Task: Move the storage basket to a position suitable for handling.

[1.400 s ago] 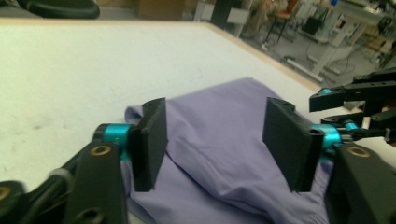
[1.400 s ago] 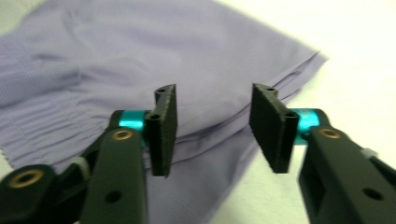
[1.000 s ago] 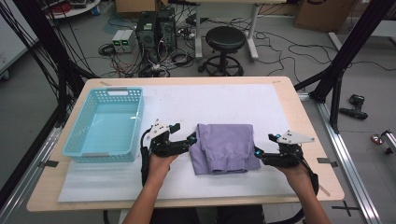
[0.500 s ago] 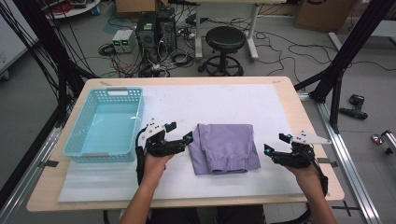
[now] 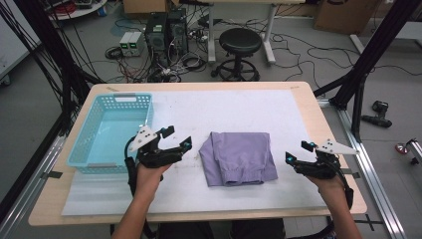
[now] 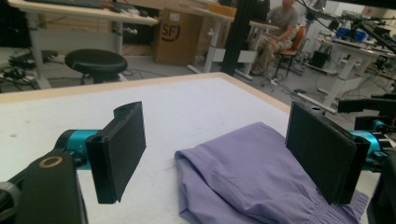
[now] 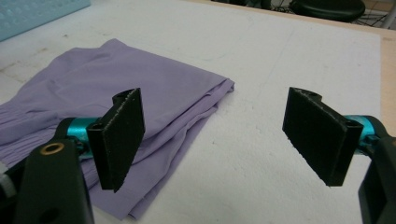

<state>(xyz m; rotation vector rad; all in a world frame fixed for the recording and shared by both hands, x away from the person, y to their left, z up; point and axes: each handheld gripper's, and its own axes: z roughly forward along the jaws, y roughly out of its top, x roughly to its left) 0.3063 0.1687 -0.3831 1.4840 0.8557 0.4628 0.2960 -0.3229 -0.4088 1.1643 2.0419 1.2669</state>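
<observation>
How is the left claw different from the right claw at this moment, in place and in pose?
The left claw sits close to the purple cloth's left edge, beside the blue basket; the right claw stands apart from the cloth's right edge, near the table's right side. The left claw lies farther up the table than the right claw. Both are open, point toward the cloth, and hold nothing.

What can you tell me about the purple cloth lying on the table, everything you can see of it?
The purple cloth is a soft, thin lilac garment folded into a rough rectangle with layered edges and a ribbed, gathered band along its near end. It lies flat on the white mat at mid-table, right of the blue basket. Nothing grips it: the left tongs and right tongs stand open on either side, apart from it.
</observation>
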